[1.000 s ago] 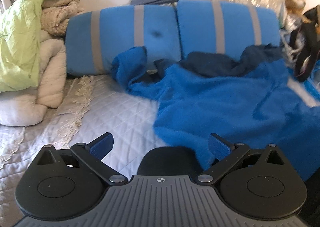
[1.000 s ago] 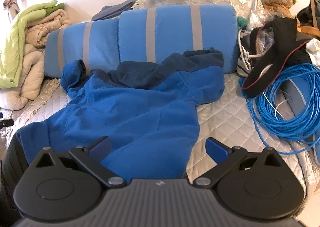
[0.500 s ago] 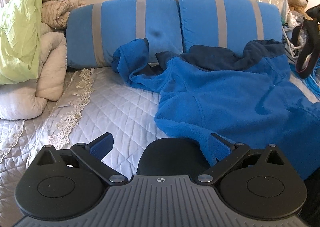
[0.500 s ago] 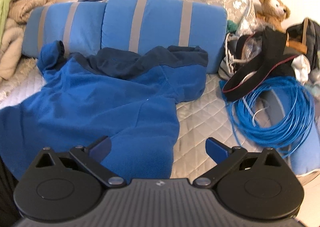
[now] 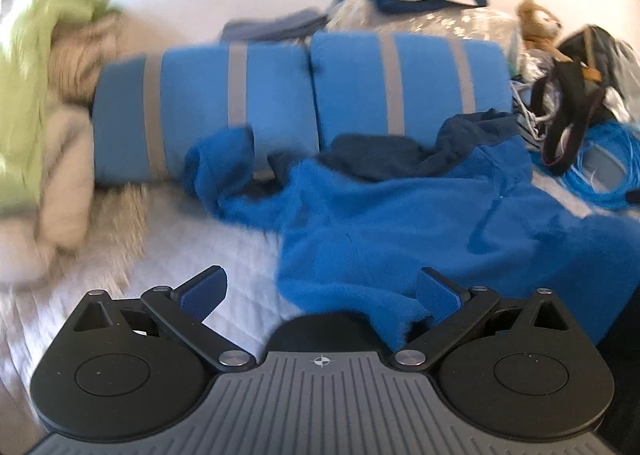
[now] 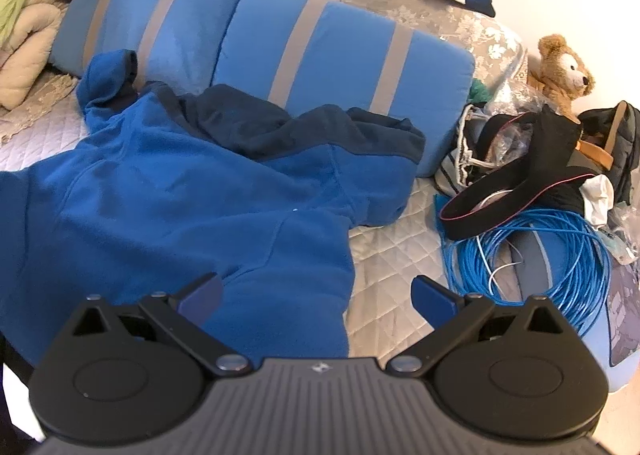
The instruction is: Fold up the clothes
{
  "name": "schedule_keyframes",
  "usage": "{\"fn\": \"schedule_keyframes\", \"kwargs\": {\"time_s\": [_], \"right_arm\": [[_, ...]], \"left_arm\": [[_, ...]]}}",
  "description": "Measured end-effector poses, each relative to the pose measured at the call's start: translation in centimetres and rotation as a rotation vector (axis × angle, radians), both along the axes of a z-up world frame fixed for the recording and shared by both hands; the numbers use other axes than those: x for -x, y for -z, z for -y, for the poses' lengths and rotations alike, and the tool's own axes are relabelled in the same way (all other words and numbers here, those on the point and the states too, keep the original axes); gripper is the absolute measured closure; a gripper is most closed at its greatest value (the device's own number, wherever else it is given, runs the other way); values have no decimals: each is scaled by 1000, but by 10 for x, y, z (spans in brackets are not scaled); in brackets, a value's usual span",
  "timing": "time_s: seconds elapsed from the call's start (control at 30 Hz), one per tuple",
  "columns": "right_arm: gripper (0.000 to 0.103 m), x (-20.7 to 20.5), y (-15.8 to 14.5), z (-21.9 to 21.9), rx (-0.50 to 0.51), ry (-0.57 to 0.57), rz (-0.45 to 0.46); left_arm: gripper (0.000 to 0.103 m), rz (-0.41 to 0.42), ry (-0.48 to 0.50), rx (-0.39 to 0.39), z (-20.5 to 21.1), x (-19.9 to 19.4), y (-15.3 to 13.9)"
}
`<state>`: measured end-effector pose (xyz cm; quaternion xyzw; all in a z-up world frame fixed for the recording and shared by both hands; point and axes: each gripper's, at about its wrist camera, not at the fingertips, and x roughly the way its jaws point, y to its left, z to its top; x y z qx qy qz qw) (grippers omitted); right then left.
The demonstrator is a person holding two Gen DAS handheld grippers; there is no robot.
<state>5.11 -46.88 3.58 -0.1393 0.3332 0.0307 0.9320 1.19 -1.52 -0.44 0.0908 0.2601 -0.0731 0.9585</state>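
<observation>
Both hand-held grippers, left and right, hang spread wide and empty just over the blue fleece crumpled on the bed; its near hem is hidden behind them.

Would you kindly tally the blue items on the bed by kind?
Striped blue cushions: 2
Blue fleece garment: 1
Blue cable coil: 1
Total: 4

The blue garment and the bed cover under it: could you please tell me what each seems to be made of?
The blue garment looks like fleece: a matt, fuzzy nap with soft, thick folds, and darker navy panels near the collar. The bed cover looks like quilted woven fabric, pale with a slight sheen, stitched in a diamond pattern. The fibre of either cannot be told.
</observation>
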Motion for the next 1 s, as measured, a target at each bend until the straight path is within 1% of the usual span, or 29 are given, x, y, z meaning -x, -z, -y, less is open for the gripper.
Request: {"fn": "schedule_keyframes", "kwargs": {"time_s": [0.07,0.13,0.2,0.27,0.33,0.5,0.57,0.67,0.8,0.9,1.0], "right_arm": [[0,1,2,4,-4,-10,-9],[0,3,6,8,-9,-10,-19],[0,4,10,14,-15,3,-29],[0,7,12,21,-29,19,-37],[0,11,14,30,-48,30,-42],[0,21,13,49,-87,42,-38],[0,24,13,55,-101,52,-35],[0,29,13,64,-122,72,-30],[0,32,12,69,-148,80,-28],[0,36,12,67,-148,62,-23],[0,41,12,65,-146,34,-17]], "left_arm": [[0,55,22,-52,-1,5,-1],[0,80,31,-92,-3,7,-1],[0,77,26,-101,-5,7,-2],[0,81,34,-85,-9,8,-1],[0,61,42,-101,-11,7,1],[0,-16,95,-234,-5,6,12],[0,-31,103,-254,-4,5,15],[0,-50,154,-247,3,6,17],[0,-49,242,-314,21,9,24],[0,-41,234,-371,32,5,31],[0,-13,166,-442,39,-5,38]]}}
